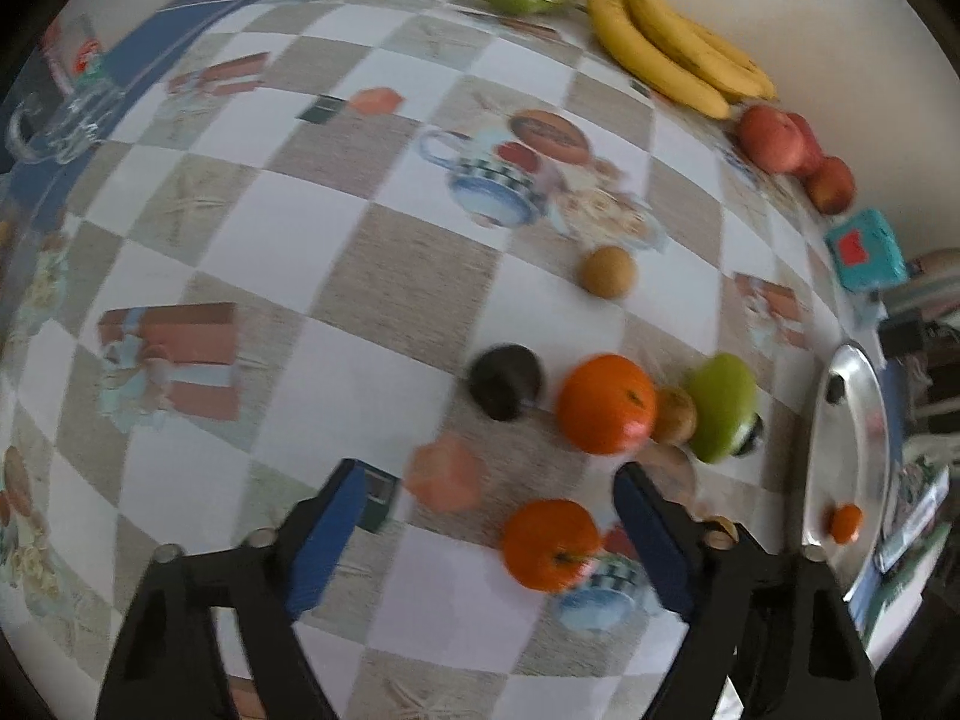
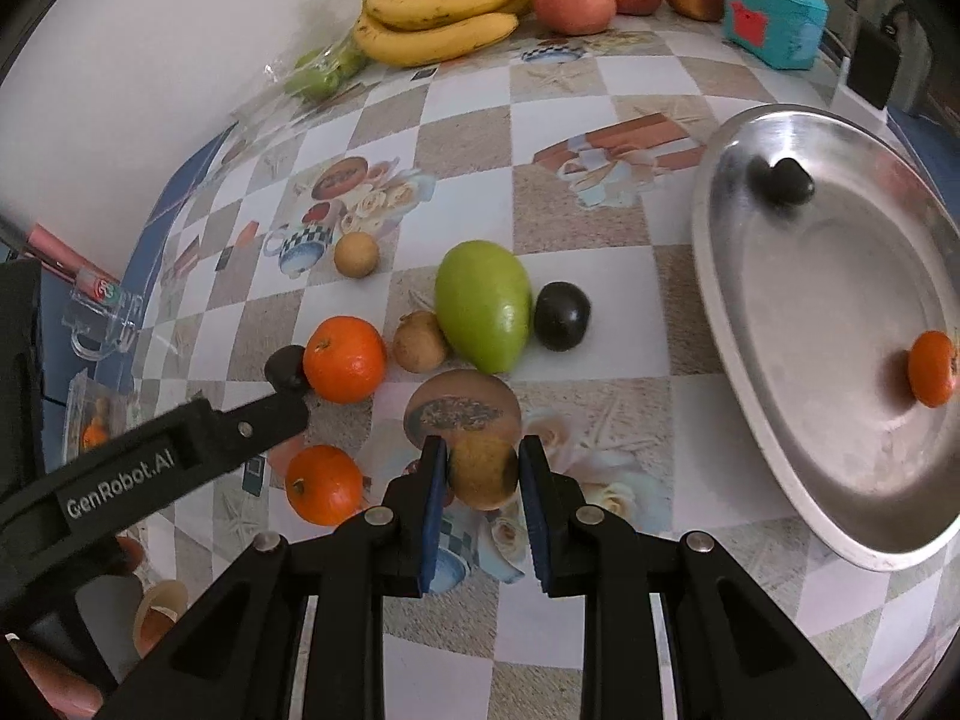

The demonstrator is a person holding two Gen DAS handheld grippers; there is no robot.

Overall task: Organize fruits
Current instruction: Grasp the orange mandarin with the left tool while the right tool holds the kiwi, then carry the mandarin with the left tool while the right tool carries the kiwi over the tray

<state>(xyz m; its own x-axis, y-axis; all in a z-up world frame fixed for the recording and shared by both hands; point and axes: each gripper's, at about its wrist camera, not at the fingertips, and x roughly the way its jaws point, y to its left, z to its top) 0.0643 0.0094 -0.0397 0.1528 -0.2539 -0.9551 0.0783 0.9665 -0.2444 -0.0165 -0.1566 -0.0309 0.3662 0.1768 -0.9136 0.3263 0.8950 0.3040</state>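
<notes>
My right gripper (image 2: 483, 471) is shut on a small brown fruit (image 2: 483, 474) just above the table. To its right lies a silver tray (image 2: 798, 324) holding a mandarin (image 2: 931, 368) and a dark fruit (image 2: 791, 181). My left gripper (image 1: 489, 495) is open over the cloth, with a mandarin (image 1: 551, 545) between its fingers; its finger (image 2: 264, 420) shows in the right wrist view. Ahead lie an orange (image 1: 606, 403), a green mango (image 1: 720, 407), brown fruits (image 1: 607, 271) and a dark fruit (image 1: 505, 381).
Bananas (image 2: 444, 12), red apples (image 2: 575, 2) and a teal box (image 2: 774, 15) line the wall at the back. A bag of green fruit (image 2: 321, 69) lies left of the bananas. A glass mug (image 1: 66, 120) stands at the table's left edge.
</notes>
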